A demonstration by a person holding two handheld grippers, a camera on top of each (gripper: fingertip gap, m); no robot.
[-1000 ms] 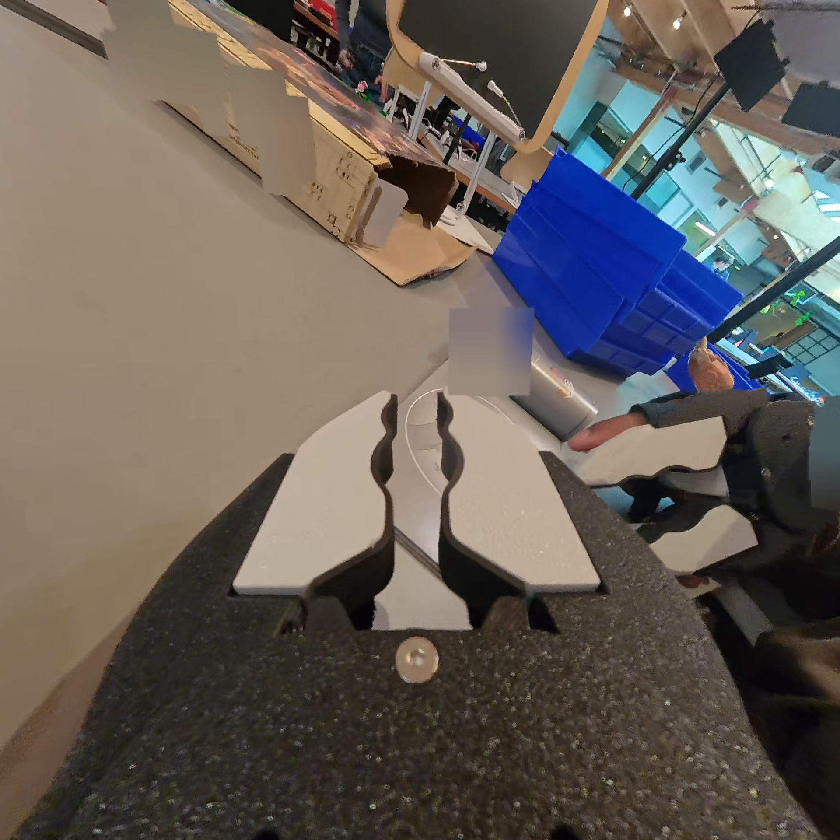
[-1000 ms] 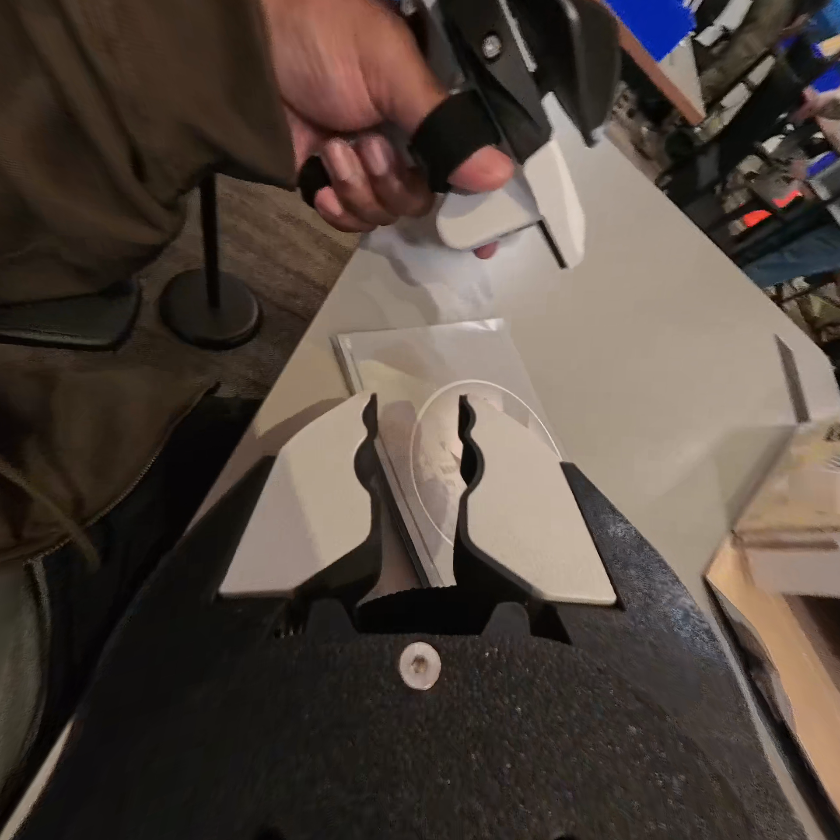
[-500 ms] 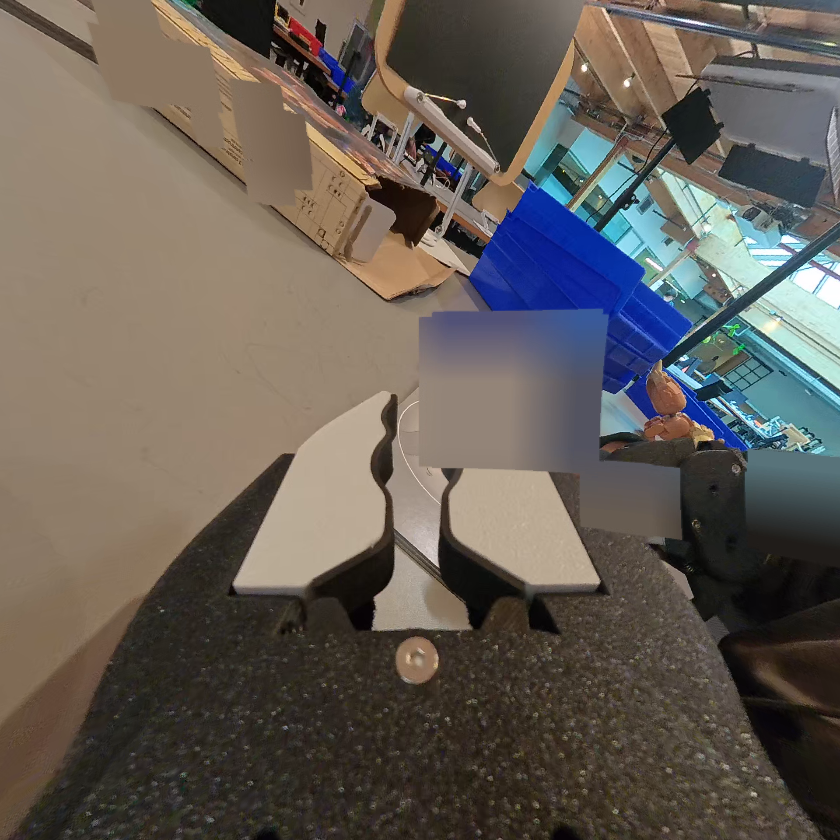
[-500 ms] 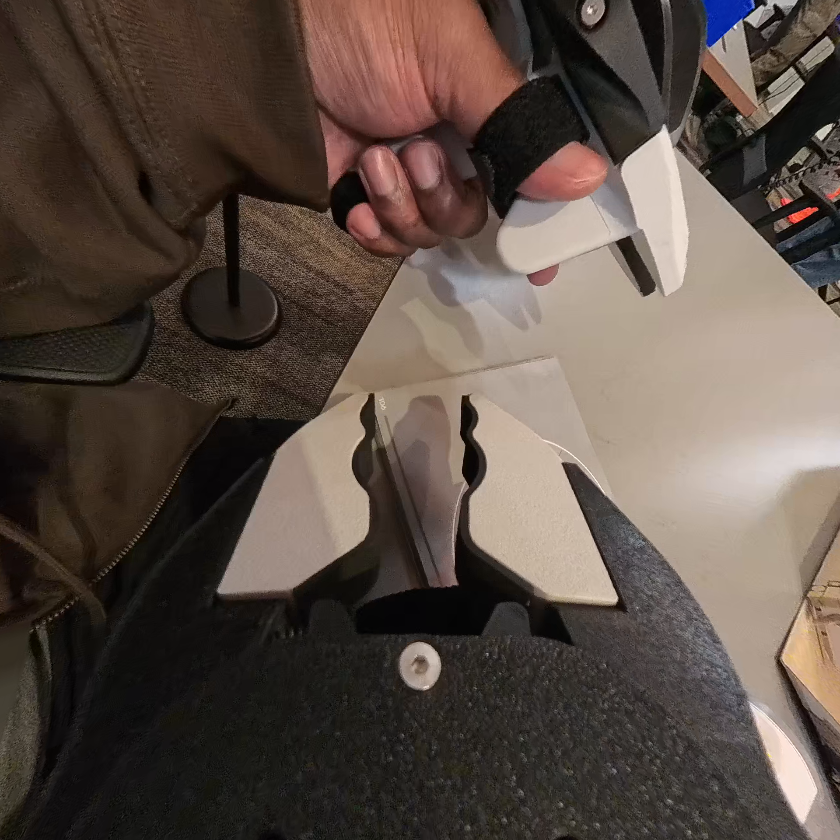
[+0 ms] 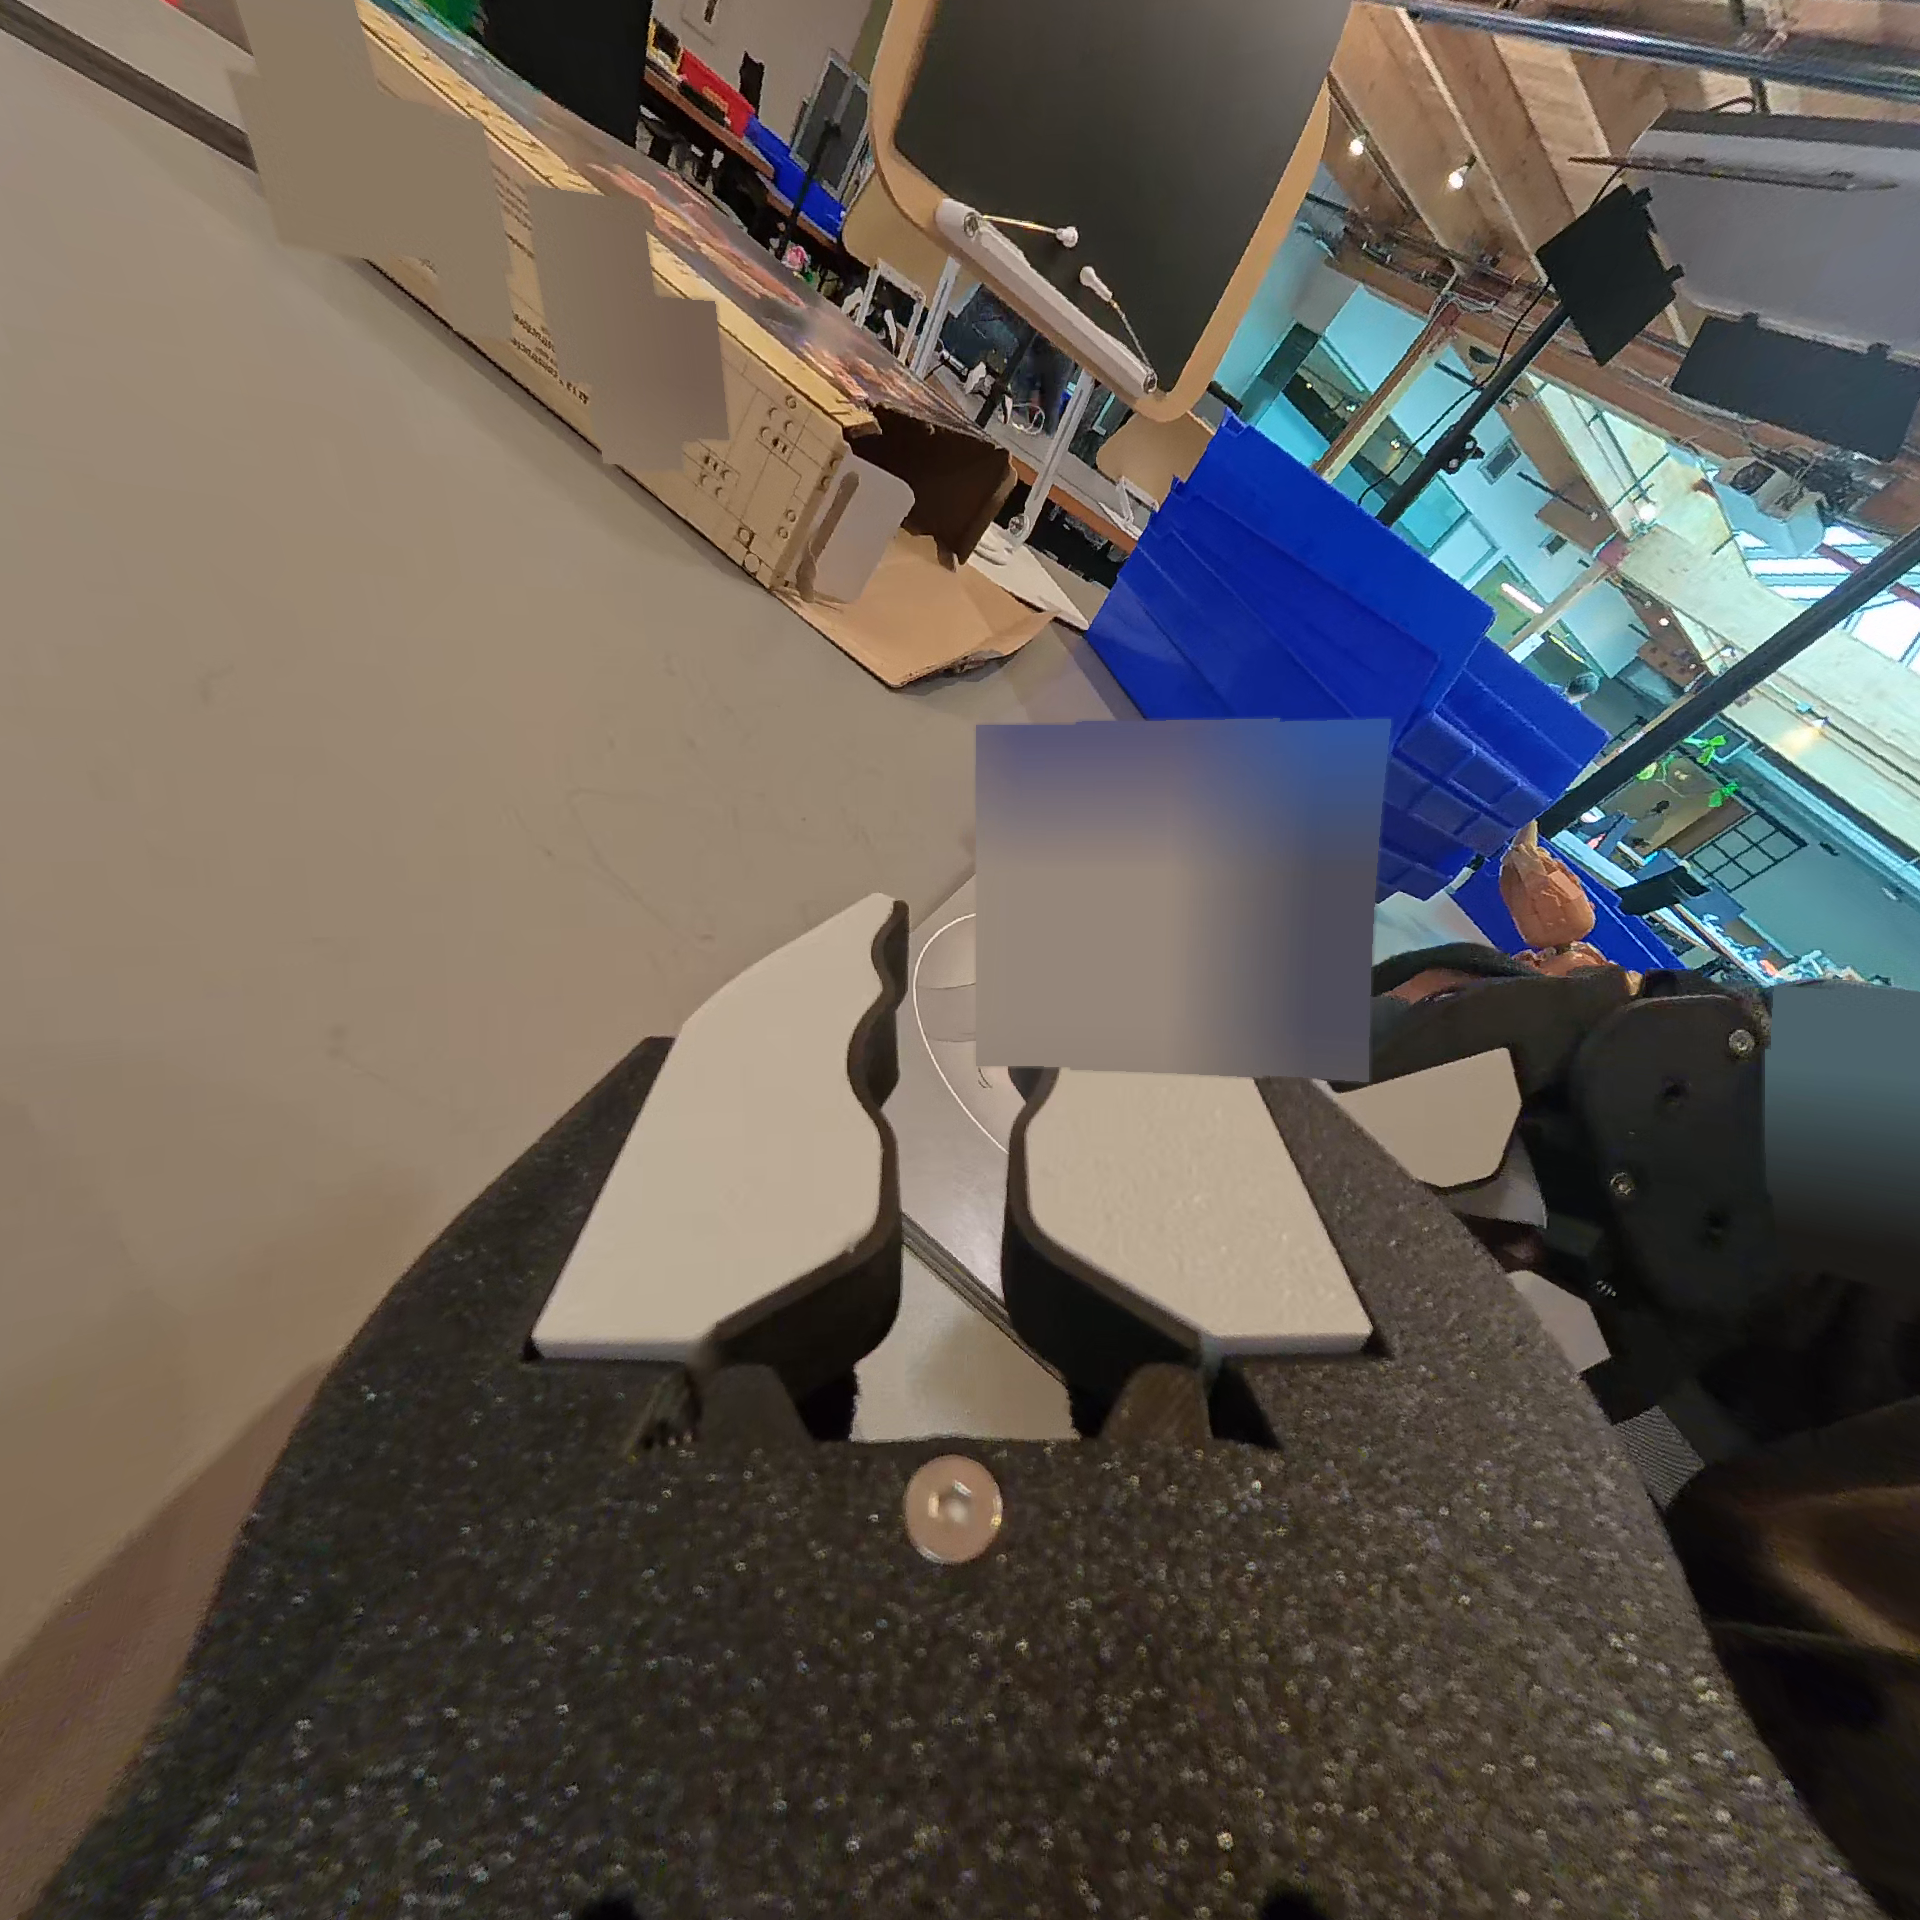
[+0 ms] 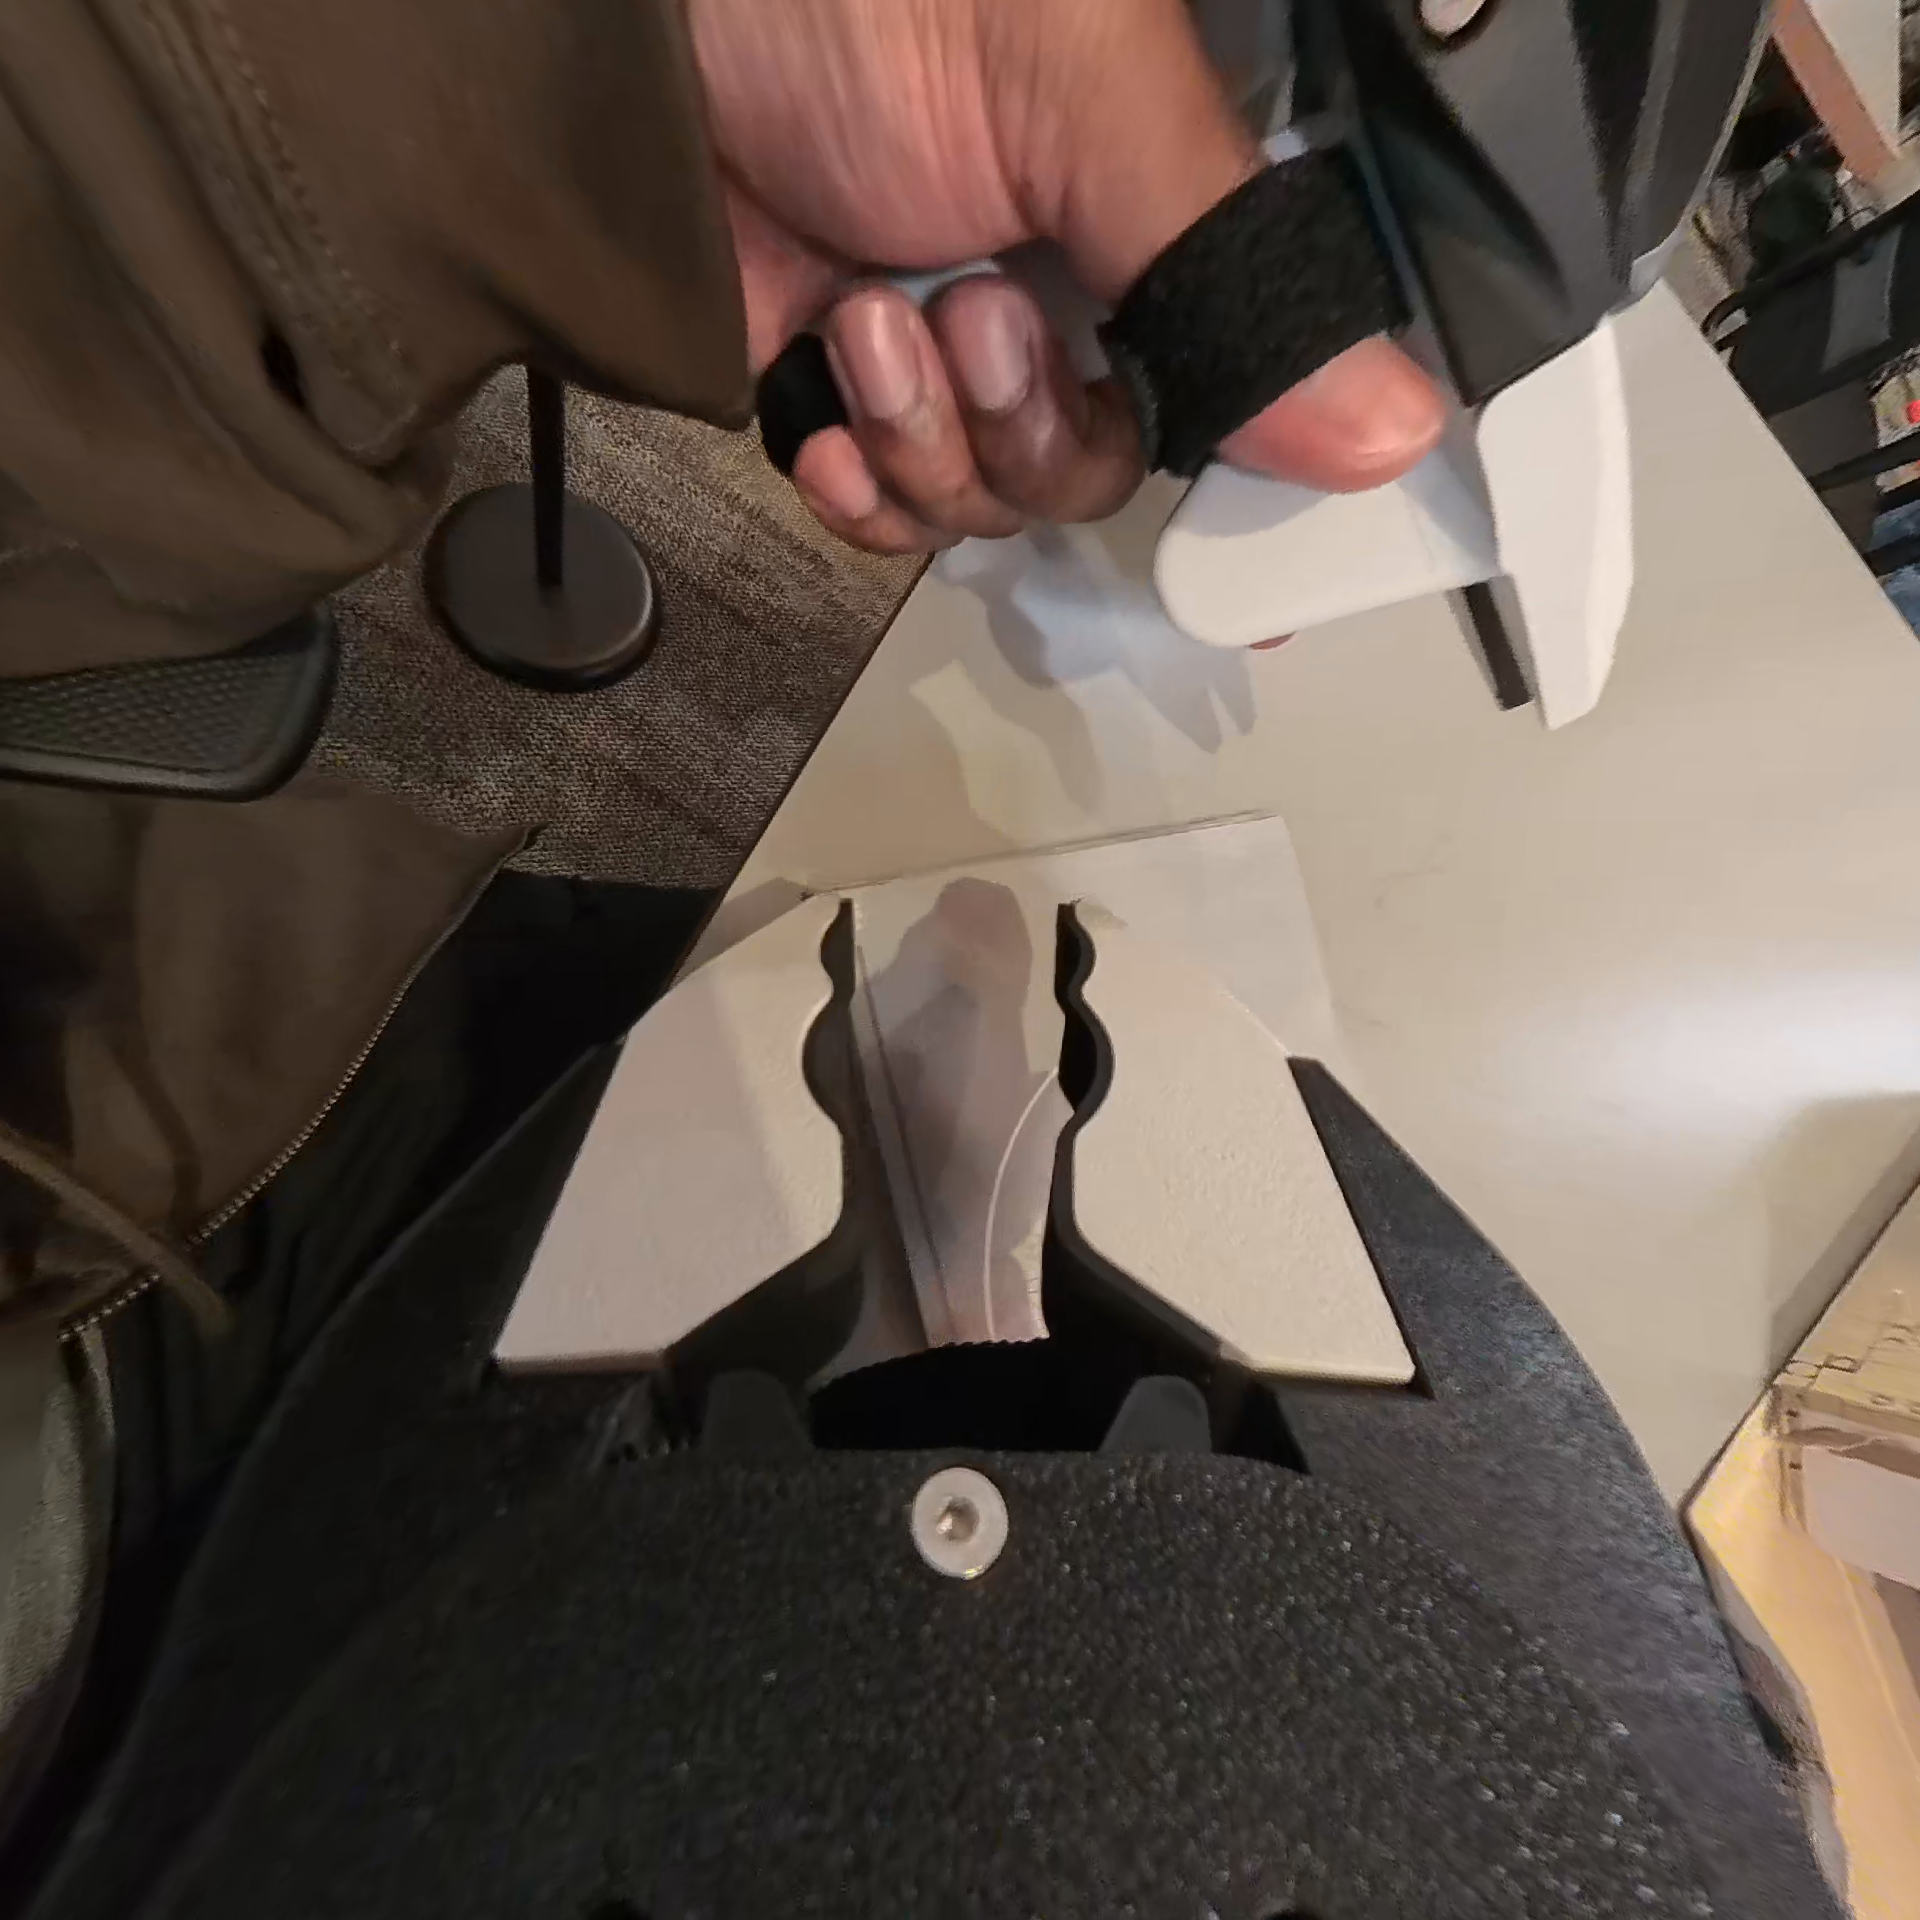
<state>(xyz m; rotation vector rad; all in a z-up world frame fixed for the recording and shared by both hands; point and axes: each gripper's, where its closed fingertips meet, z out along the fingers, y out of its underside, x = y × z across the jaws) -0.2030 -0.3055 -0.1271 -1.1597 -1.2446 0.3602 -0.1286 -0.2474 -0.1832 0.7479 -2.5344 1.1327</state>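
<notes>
a grey table (image 5: 364, 727) fills both views. blue bins (image 5: 1299, 644) stand at two o'clock past a cardboard box (image 5: 727, 416). a clear disc case (image 6: 956, 1091) lies flat, low between each gripper's slightly parted fingers; grip uncertain for left gripper (image 5: 951, 1039) and right gripper (image 6: 956, 1039).

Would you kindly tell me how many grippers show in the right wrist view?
2: the right gripper in the foreground over the clear case, and the left gripper above it, in a hand.
</notes>
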